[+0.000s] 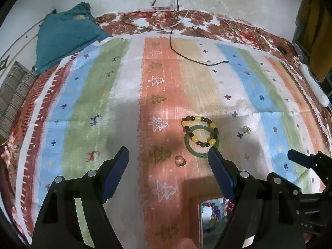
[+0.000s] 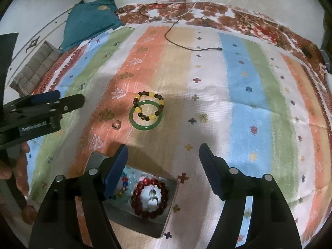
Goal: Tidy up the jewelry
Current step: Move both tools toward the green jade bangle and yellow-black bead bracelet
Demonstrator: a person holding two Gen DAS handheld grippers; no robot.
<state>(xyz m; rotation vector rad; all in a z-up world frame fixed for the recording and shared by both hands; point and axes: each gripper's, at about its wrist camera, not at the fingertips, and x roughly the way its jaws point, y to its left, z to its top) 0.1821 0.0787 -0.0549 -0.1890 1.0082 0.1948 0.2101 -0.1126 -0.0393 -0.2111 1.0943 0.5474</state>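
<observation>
A green bangle (image 1: 193, 151) (image 2: 143, 126) lies on the striped cloth with a yellow-and-brown bead bracelet (image 1: 198, 122) (image 2: 148, 96) overlapping it. A clear ring (image 1: 180, 161) (image 2: 116, 124) lies to its left, and a pale yellowish ring (image 1: 246, 129) (image 2: 204, 117) to its right. A grey metal box (image 2: 145, 220) (image 1: 200, 217) holds a red bead bracelet (image 2: 149, 197) and a multicoloured bead bracelet (image 2: 123, 183). My left gripper (image 1: 168, 152) is open and empty above the cloth near the clear ring. My right gripper (image 2: 164, 149) is open and empty above the box.
A striped, patterned cloth (image 1: 116, 95) covers the bed. A black cable (image 1: 186, 56) (image 2: 186, 46) lies across its far part. A teal cloth bundle (image 1: 66, 35) (image 2: 91, 18) sits at the far left by the wall. A white bar (image 1: 313, 85) lies at the right edge.
</observation>
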